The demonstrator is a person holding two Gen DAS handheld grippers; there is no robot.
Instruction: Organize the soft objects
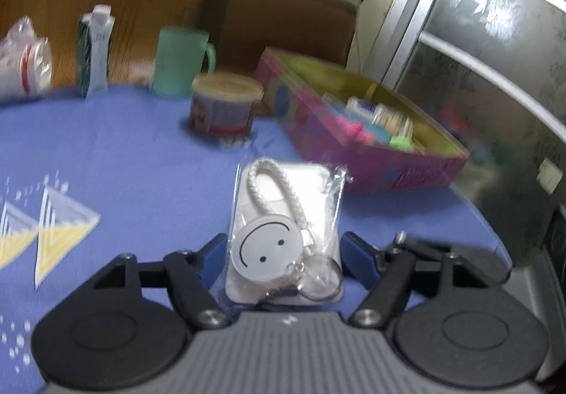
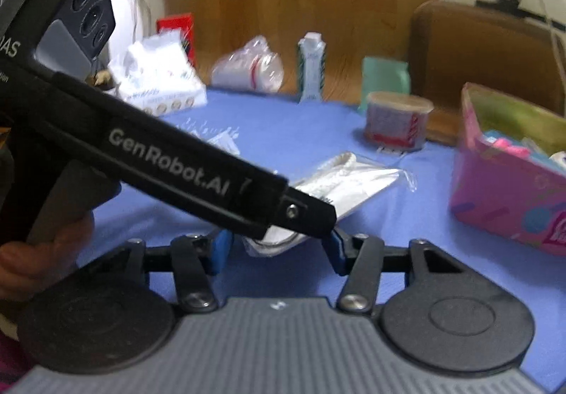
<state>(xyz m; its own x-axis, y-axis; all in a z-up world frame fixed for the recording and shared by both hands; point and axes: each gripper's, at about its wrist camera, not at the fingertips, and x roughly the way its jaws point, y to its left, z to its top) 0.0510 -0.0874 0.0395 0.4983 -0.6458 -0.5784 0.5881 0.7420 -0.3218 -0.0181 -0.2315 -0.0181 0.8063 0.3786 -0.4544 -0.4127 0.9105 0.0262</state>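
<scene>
table (image 1: 123,160) blue cloth | on it: pink box (image 1: 371,153); tub (image 1: 224,107); green mug (image 1: 182,58); carton (image 1: 93,51)
</scene>
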